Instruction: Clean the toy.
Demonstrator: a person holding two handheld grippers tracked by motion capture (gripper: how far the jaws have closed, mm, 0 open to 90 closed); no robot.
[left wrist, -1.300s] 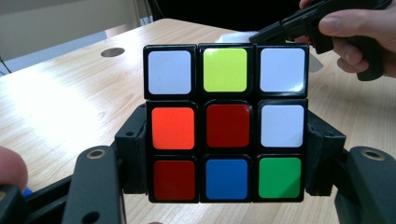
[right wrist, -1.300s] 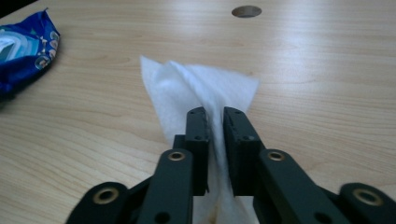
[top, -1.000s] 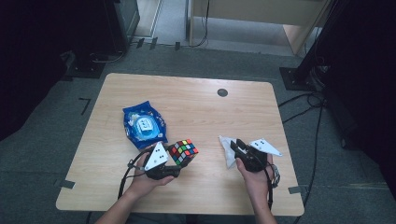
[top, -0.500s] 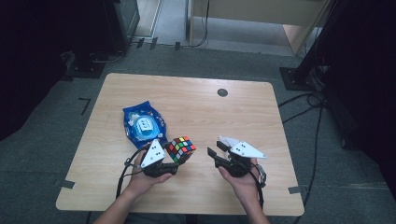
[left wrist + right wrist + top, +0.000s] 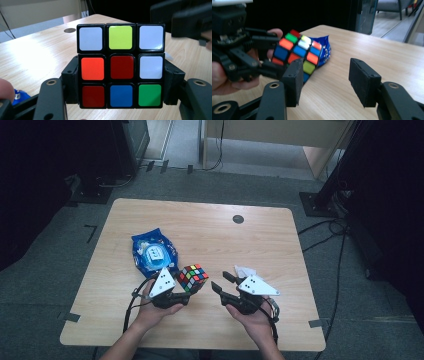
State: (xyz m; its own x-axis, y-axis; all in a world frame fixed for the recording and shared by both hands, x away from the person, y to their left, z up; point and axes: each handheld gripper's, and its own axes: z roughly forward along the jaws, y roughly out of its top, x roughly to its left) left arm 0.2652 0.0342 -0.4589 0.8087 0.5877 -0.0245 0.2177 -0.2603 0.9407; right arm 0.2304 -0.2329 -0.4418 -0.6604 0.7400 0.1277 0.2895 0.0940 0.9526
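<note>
High view, items on my table [image 5: 210, 232]:

1. Cube [image 5: 193, 278]: scrambled, near the front edge, between centre and left. My left gripper [image 5: 191, 293] has its jaws closed on two opposite sides of it. In the left gripper view the cube [image 5: 120, 66] sits square between the pads [image 5: 70, 83], which bear on the lower two layers and leave the top row clear, I judge so that the free layer can be turned. The cube looks tilted and raised a little off the wood; I cannot tell whether a corner touches.

2. Right gripper [image 5: 223, 282]: in my right hand [image 5: 252, 317], jaws spread wide, nothing between them, pointed left toward the cube and near it but apart. Right gripper view shows bare wood through the gap, cube [image 5: 298, 51] beyond the left jaw. I read this as a line-up to take the free side.

3. Blue packet [image 5: 154, 254]: flat, just behind the cube, out of the way.

4. White scrap [image 5: 245, 270]: just beyond the right gripper; kind unclear.

5. Dark round spot [image 5: 238, 219]: far side of the top.
</note>
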